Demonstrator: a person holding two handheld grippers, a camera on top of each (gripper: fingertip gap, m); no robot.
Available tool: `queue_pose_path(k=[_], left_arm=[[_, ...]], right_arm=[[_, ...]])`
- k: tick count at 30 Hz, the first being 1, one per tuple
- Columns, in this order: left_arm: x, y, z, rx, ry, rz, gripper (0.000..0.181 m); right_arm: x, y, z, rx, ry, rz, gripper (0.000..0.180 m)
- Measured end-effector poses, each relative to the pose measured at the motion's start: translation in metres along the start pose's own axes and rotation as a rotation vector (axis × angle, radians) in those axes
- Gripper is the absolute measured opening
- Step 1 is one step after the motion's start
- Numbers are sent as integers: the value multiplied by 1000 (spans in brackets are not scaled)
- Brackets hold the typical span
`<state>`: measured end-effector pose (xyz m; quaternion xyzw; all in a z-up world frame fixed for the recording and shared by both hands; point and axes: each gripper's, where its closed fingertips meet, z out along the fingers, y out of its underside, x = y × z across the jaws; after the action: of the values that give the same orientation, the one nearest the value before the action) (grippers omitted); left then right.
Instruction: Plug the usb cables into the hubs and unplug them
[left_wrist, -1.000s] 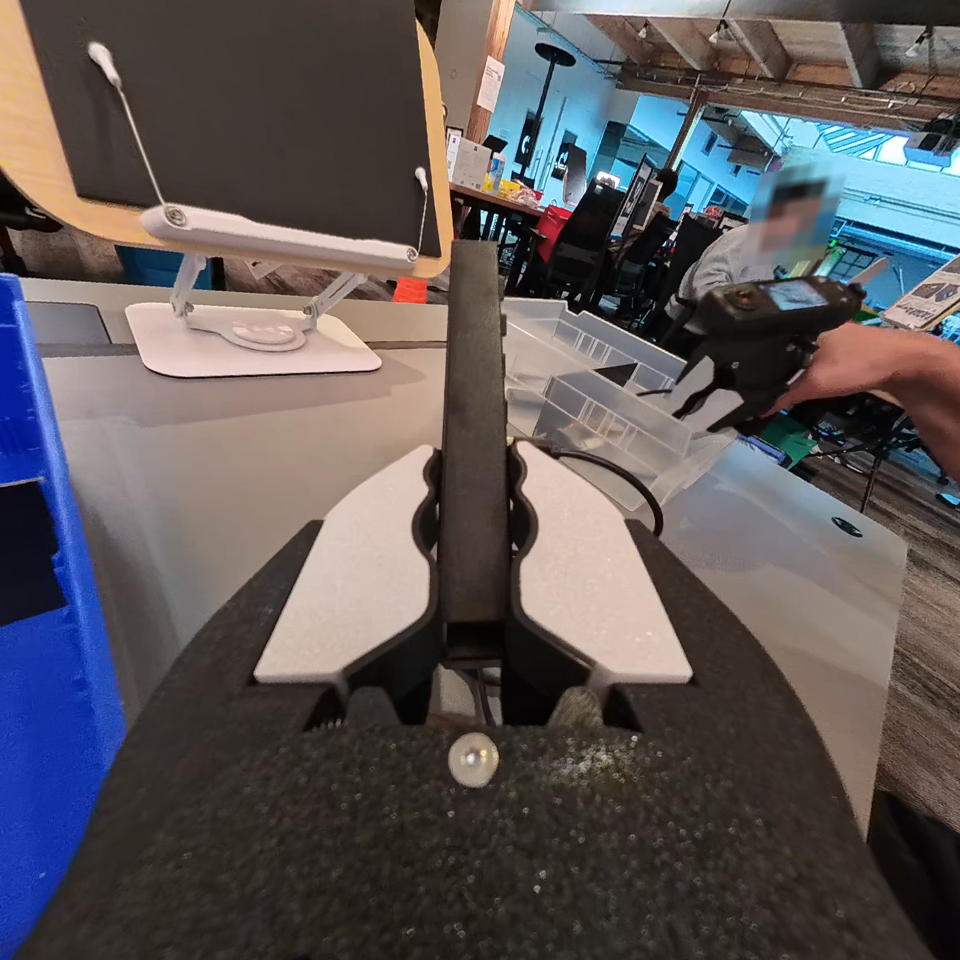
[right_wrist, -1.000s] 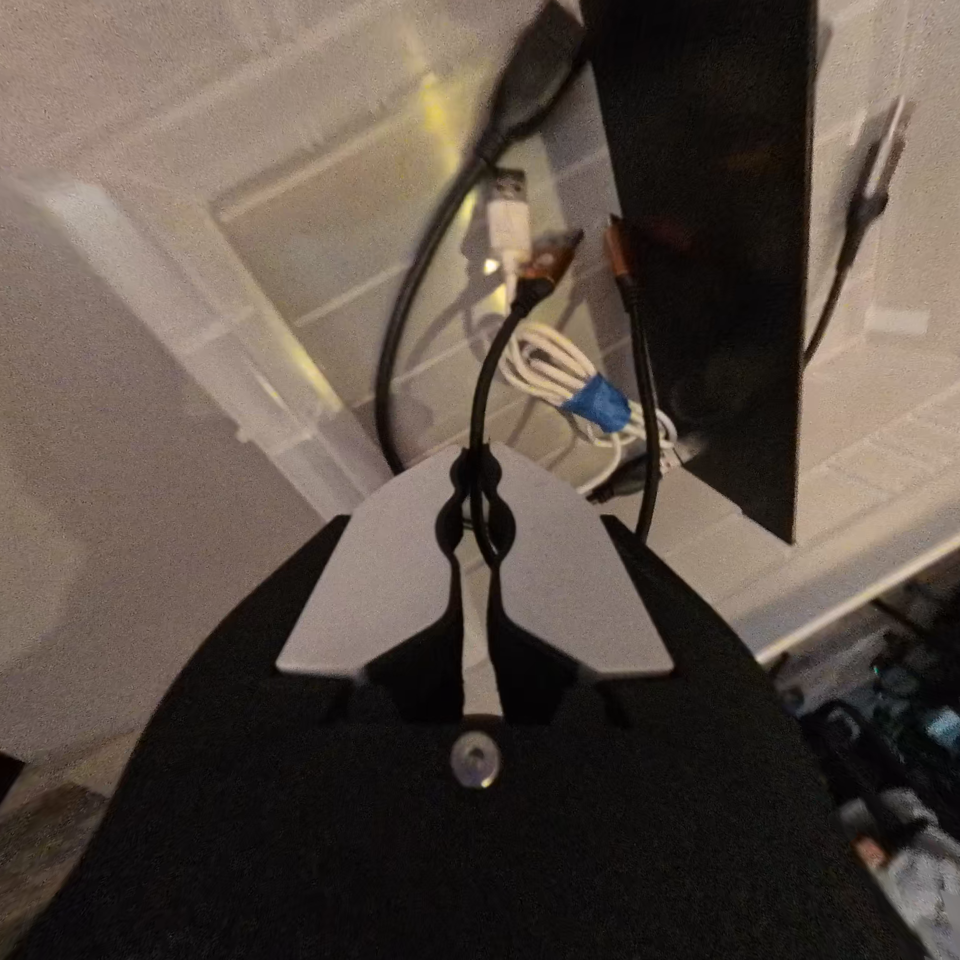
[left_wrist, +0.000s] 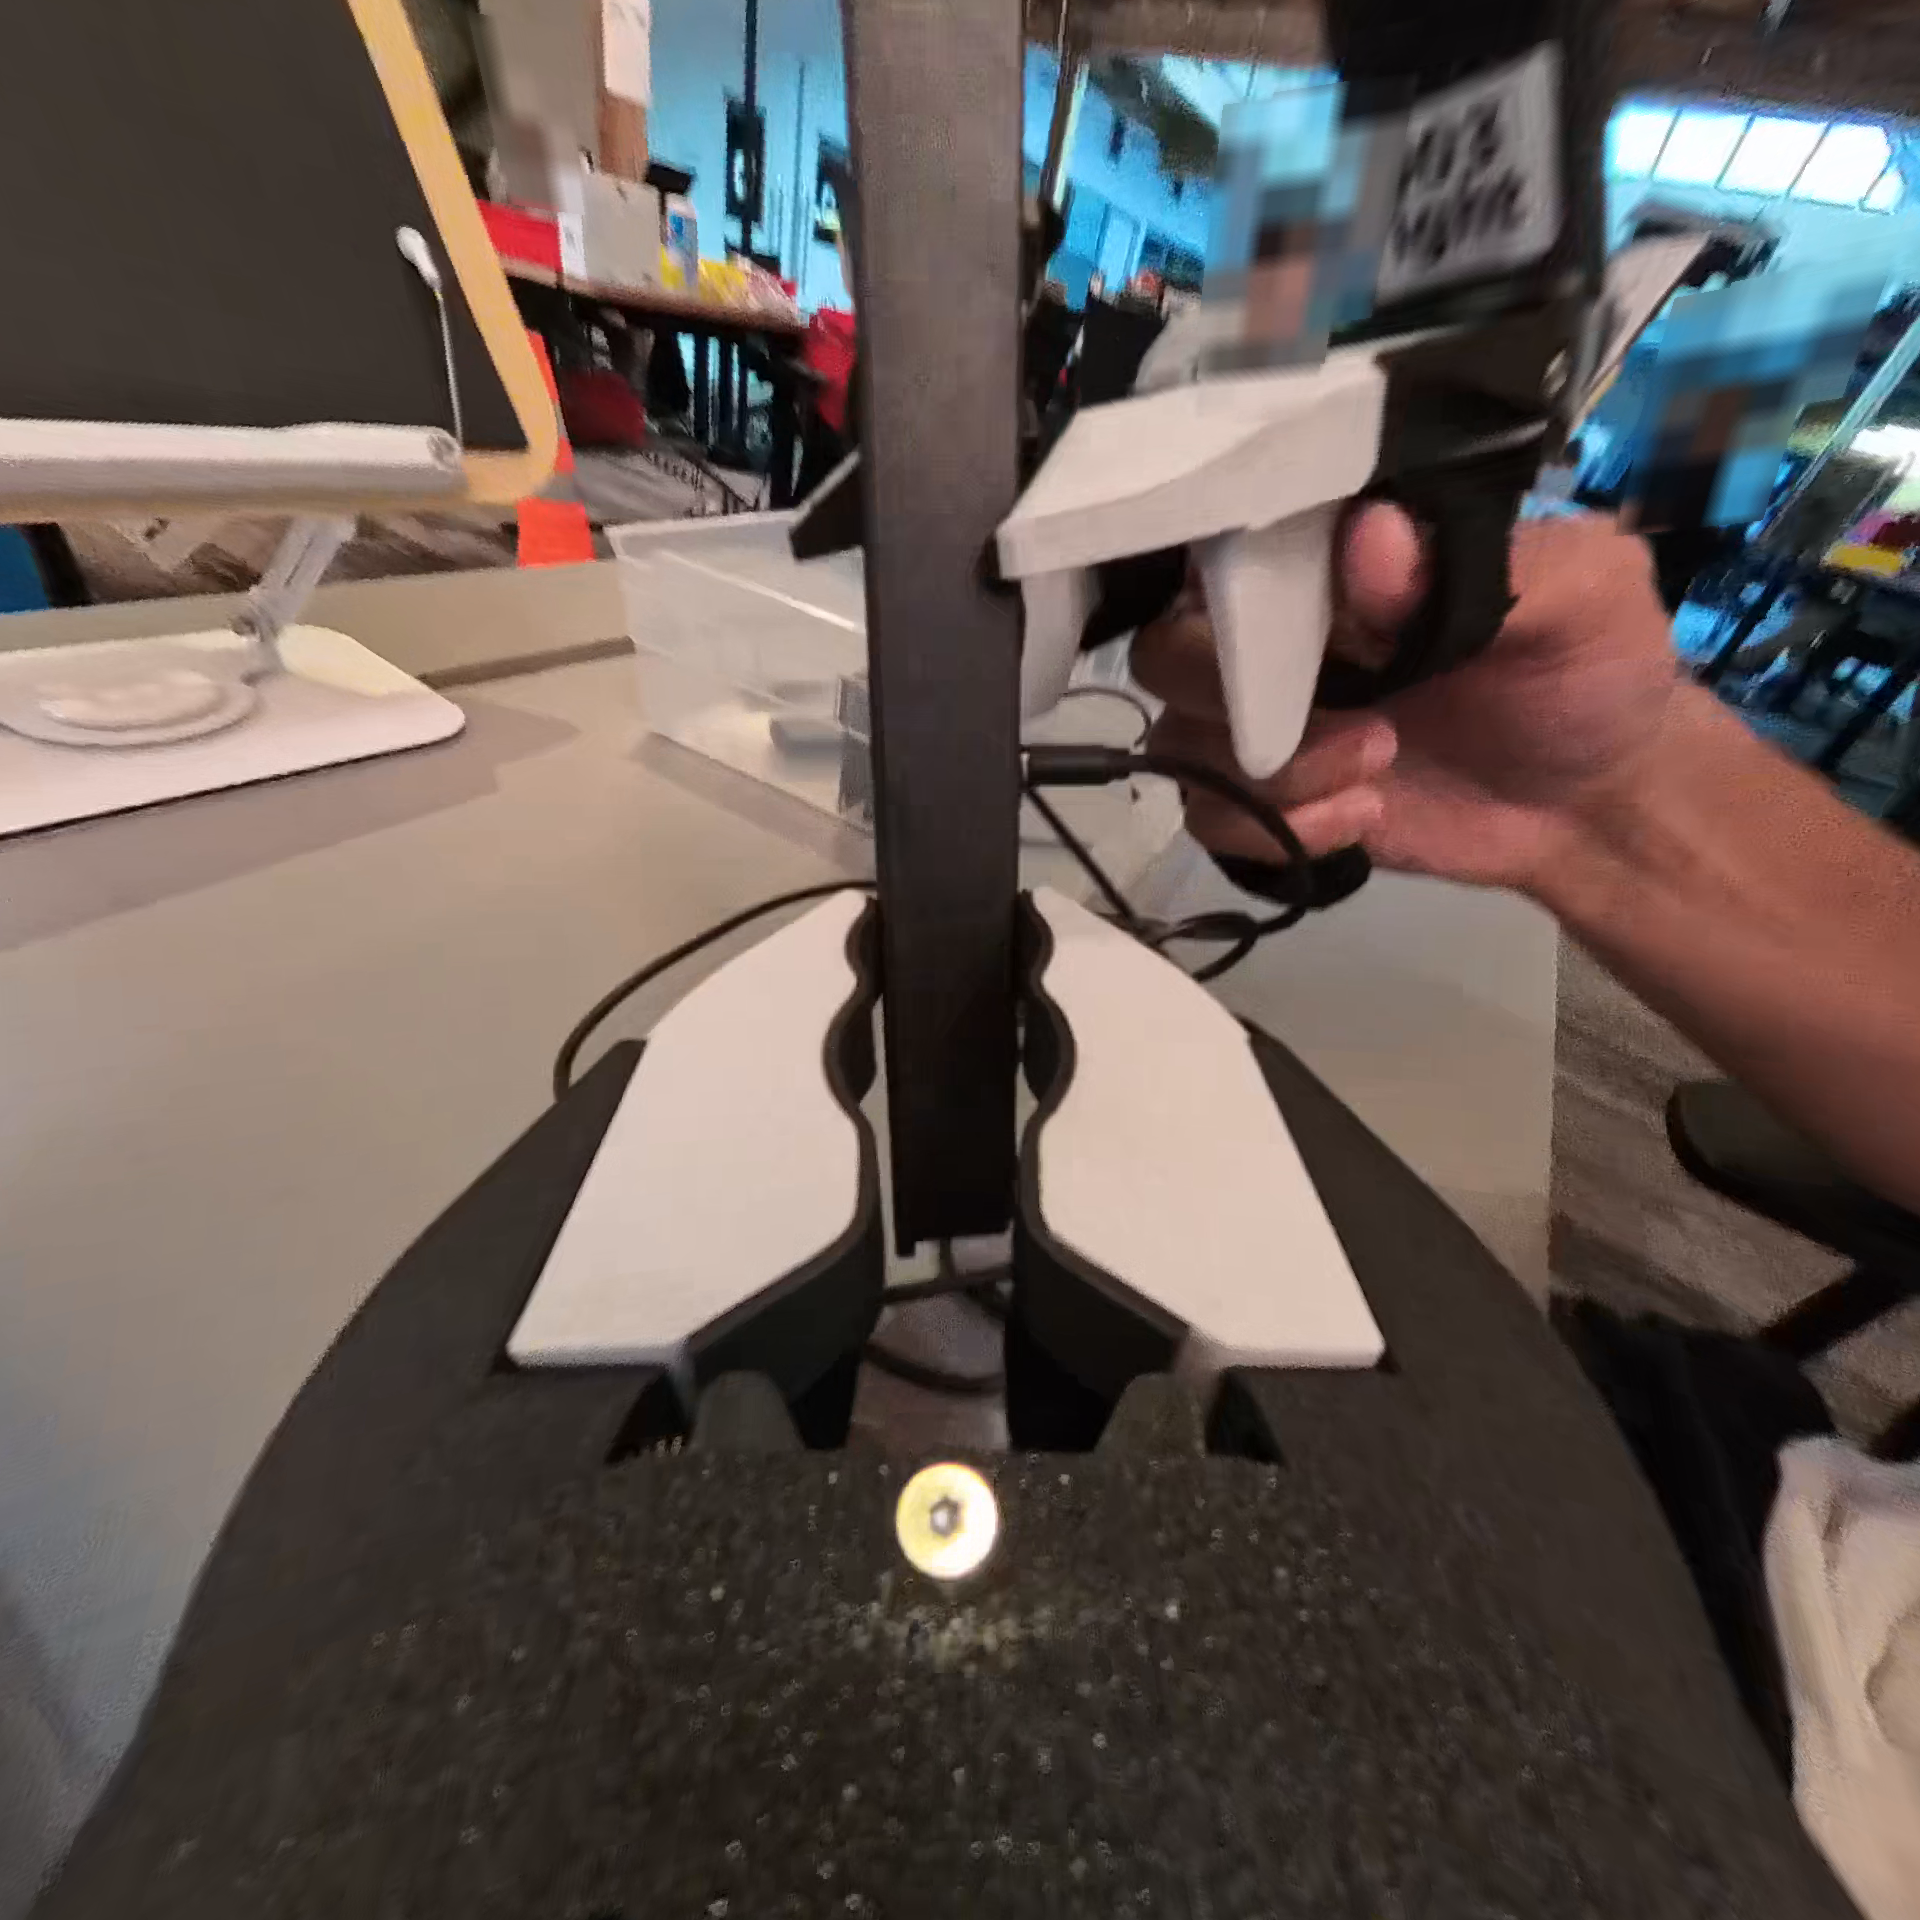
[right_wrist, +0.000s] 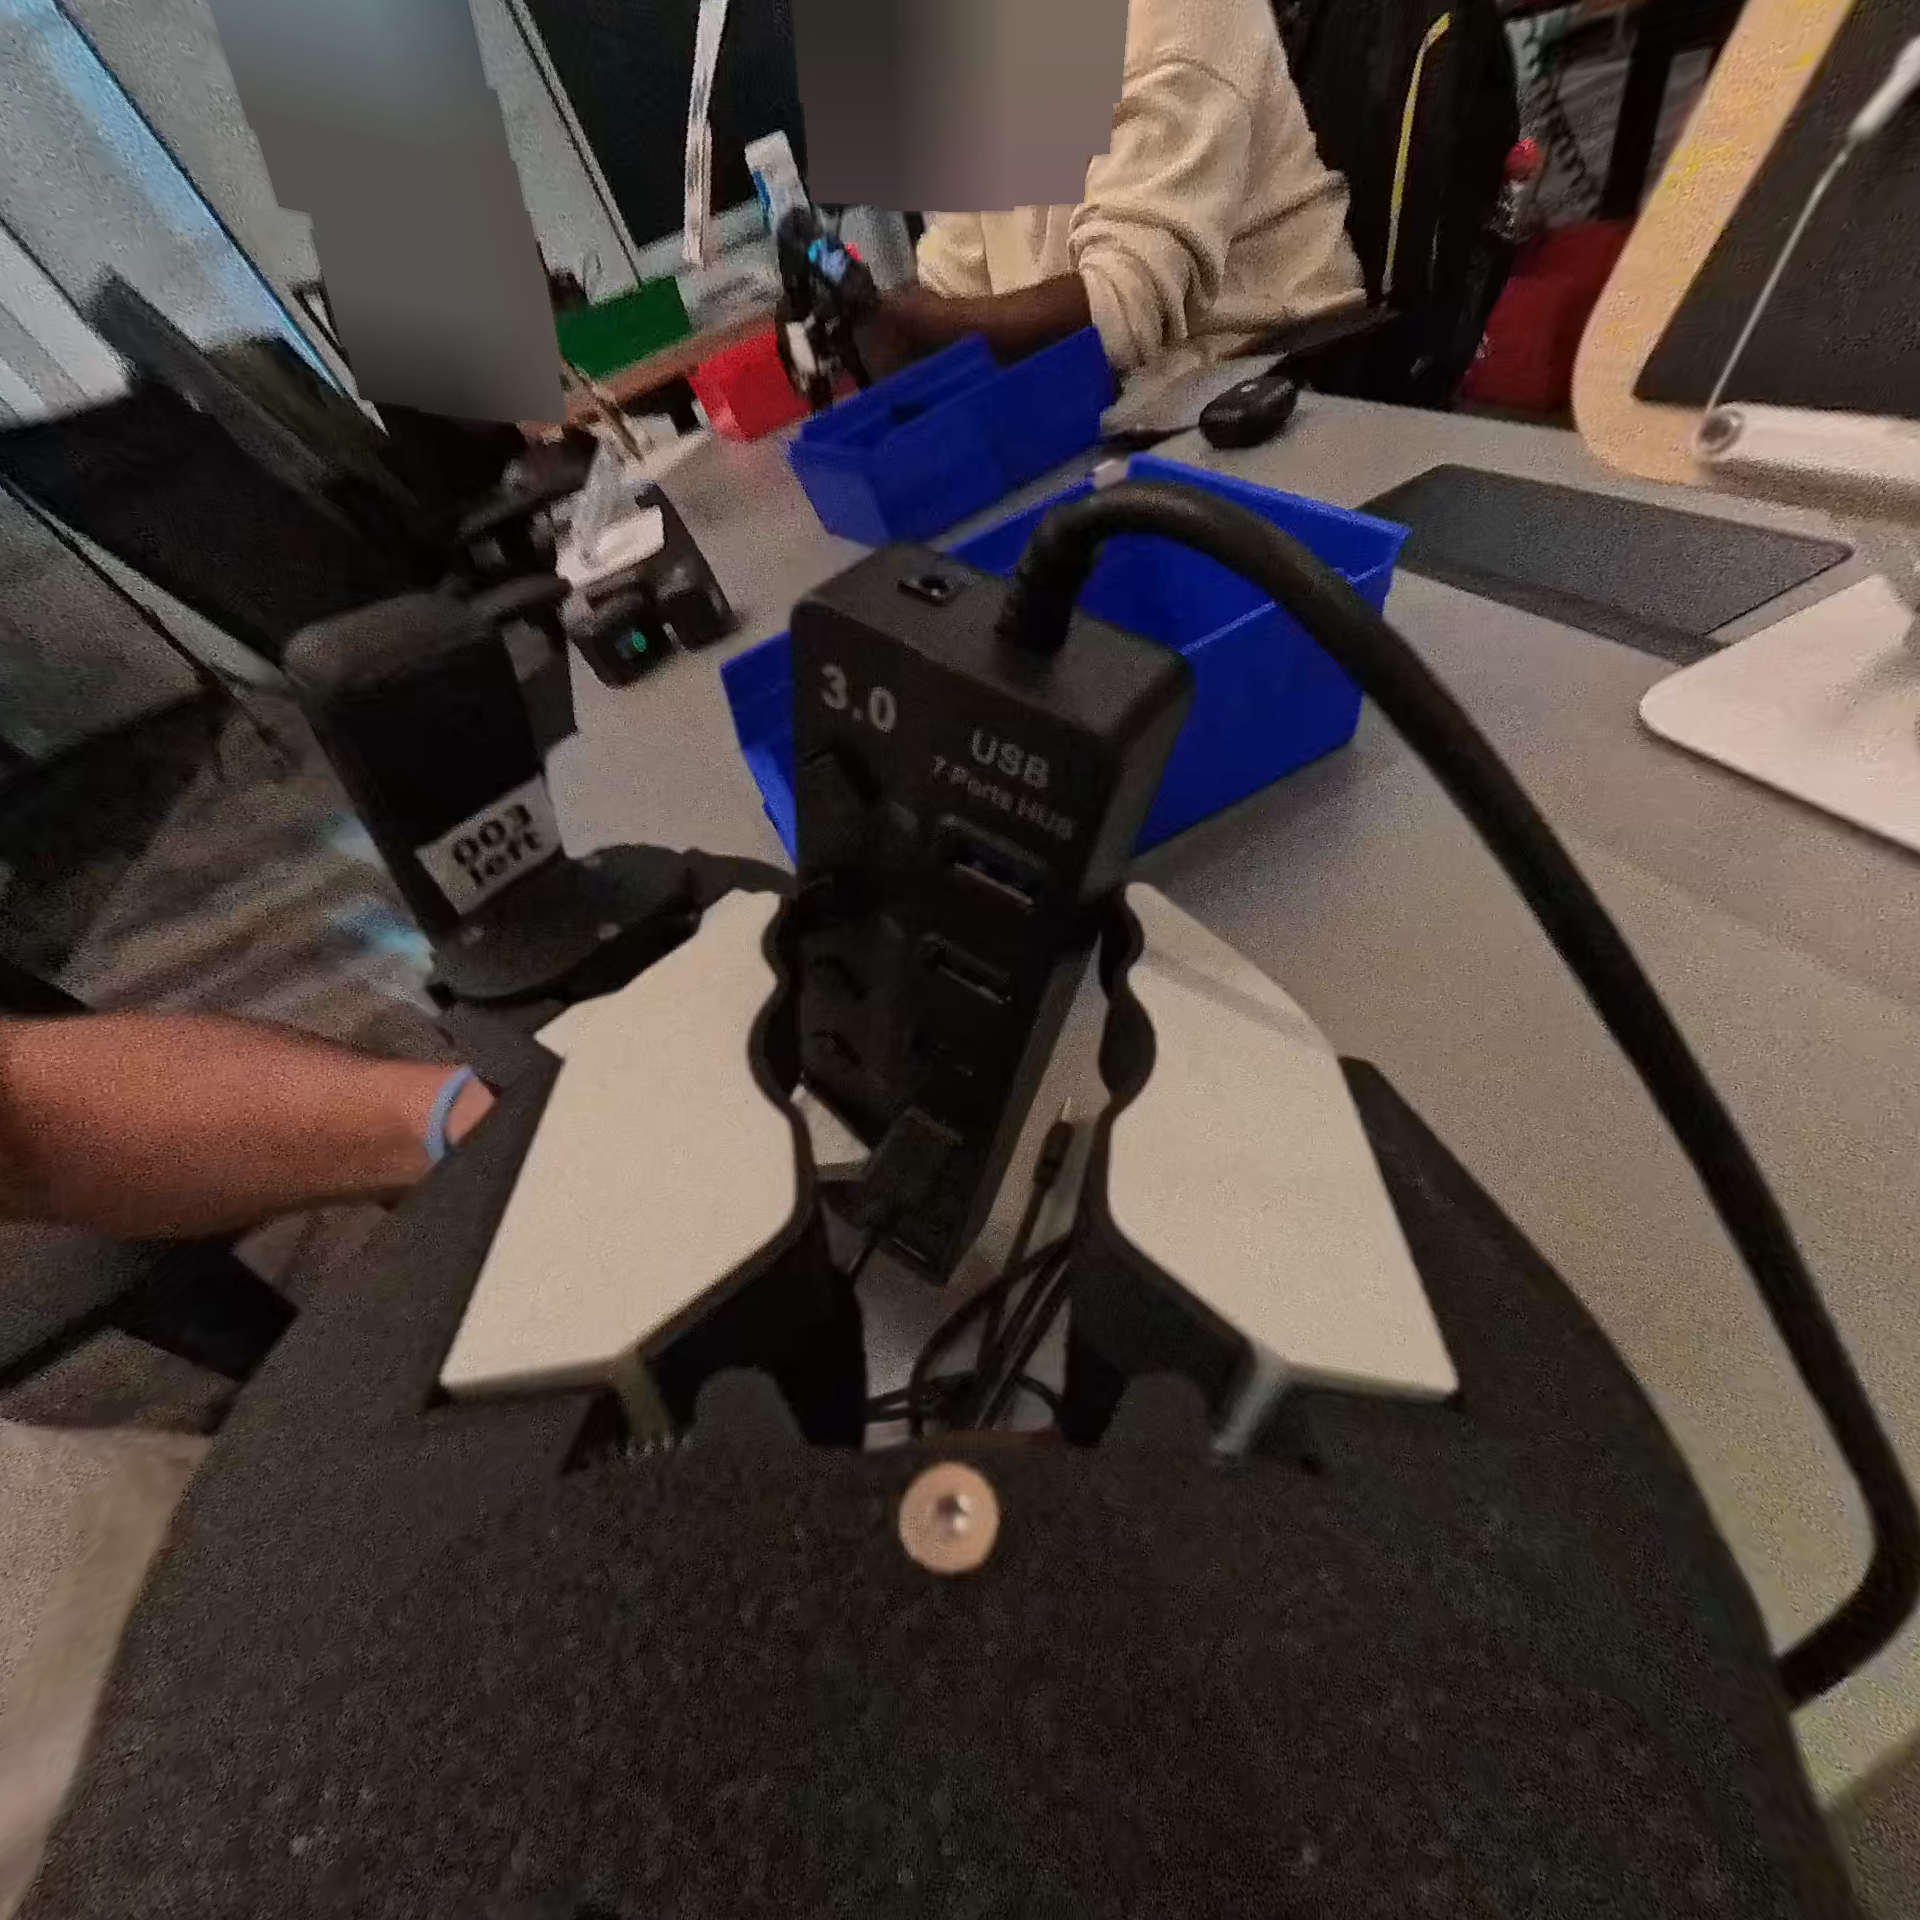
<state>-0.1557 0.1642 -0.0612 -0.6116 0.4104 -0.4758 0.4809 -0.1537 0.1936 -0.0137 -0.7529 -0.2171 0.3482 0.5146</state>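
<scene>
Since a moment ago my right gripper (left_wrist: 1023, 582) has come from the bin up to the hub (right_wrist: 940, 883). My left gripper (left_wrist: 943, 997) clamps it upright (long axis along those fingers). My right fingers straddle it open, a plug (right_wrist: 909, 1169) just below them, seemingly seated.

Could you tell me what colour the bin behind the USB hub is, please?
The bin is bright blue, clearest in the right wrist view, behind the black hub.

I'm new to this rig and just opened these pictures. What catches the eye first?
The black USB hub stands upright, clamped in the left tool, centre of the left wrist view. The right tool straddles it, and a thick black cable arches from its top down the right of the right wrist view.
</scene>
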Motion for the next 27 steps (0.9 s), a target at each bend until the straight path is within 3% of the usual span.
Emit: queue_pose_path(k=[7, 11, 13, 17, 20, 22, 27], left_arm=[[3, 20, 9, -119, -1, 19, 26], [-10, 13, 6, -113, -85, 73, 24], [-16, 2, 0, -60, -127, 80, 25], [-27, -1, -6, -35, -182, 45, 25], [-30, 3, -4, -30, -181, -4, 25], [-29, 4, -3, -36, -182, -8, 25], [-32, 5, -4, -41, -186, -4, 25]], right_arm=[[-22, 20, 19, -131, -10, -118, 53], [-23, 9, 13, -74, 8, -79, 51], [-17, 4, 1, -36, 81, -76, 52], [-12, 32, -3, -86, 289, -141, 47], [-7, 41, 2, -80, 443, -245, 35], [-6, 43, 7, -71, 478, -252, 23], [-8, 41, 14, -34, 478, -241, 15]])
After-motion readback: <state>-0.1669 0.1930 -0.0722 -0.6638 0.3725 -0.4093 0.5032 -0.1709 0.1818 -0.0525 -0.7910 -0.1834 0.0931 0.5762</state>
